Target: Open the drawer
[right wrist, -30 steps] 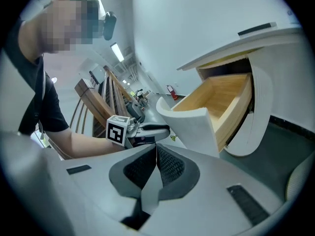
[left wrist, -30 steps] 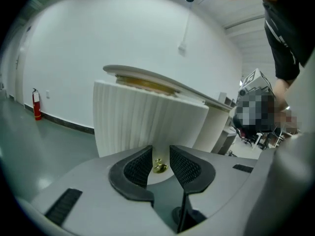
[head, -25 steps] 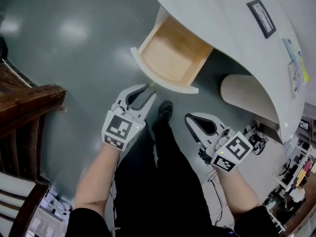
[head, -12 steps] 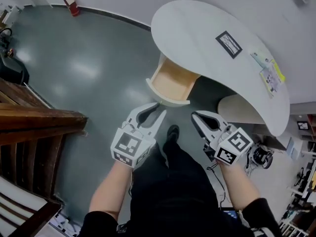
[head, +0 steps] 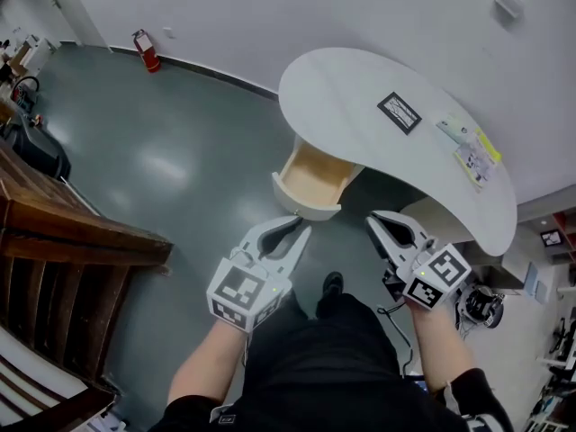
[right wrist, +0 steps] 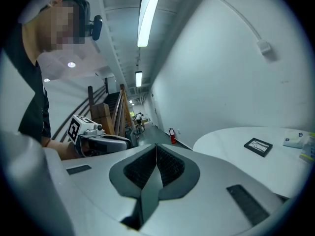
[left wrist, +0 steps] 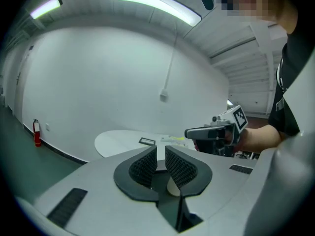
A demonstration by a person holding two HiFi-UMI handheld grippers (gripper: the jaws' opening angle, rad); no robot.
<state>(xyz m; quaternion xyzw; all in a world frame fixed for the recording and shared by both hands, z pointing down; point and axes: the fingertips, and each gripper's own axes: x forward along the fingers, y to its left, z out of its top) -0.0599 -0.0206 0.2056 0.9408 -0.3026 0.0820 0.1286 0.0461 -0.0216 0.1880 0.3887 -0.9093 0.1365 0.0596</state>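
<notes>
The pale wooden drawer (head: 310, 183) stands pulled out from under the white round table (head: 360, 84), and it looks empty. Both grippers hang in the air nearer me than the drawer, apart from it. My left gripper (head: 292, 235) points towards the drawer front; its jaws have just been closing and now leave a narrow gap with nothing between them. In the left gripper view the left gripper's (left wrist: 161, 151) pads do not touch. My right gripper (head: 387, 223) is shut and empty, and the right gripper's (right wrist: 156, 149) pads meet in its own view.
A dark wooden stair rail (head: 81, 241) fills the left. A red fire extinguisher (head: 148, 50) stands by the far wall. A black framed card (head: 399, 112) and papers (head: 468, 147) lie on the table. The table's ribbed base (head: 450, 219) is right of the drawer.
Both grippers have risen and drawn back from the drawer, which now looks smaller and farther. The left jaws have narrowed. The drawer stays open.
</notes>
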